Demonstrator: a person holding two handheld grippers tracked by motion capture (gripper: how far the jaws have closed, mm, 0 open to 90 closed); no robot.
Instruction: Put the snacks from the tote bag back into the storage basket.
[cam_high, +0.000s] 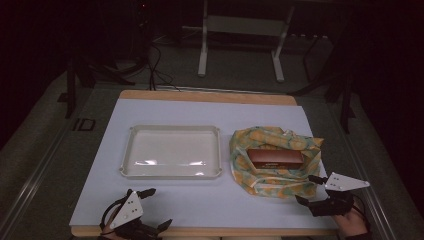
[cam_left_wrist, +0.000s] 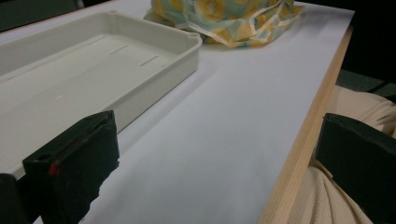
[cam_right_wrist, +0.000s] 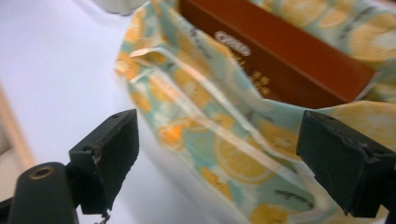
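White tray left of patterned cloth holding brown box; left gripper, right gripper both spread.

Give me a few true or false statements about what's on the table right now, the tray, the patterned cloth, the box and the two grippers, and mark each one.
1. The shallow white plastic tray has nothing in it. True.
2. The reddish-brown rectangular box lies inside the tray. False: it lies on the yellow and pale green lemon-print cloth, to the right of the tray.
3. The right gripper is shut on the cloth. False: its jaws stand wide apart at the cloth's near edge.
4. The left gripper is open, near the table's front edge. True.
5. The cloth covers the box completely. False: the box's top is bare.
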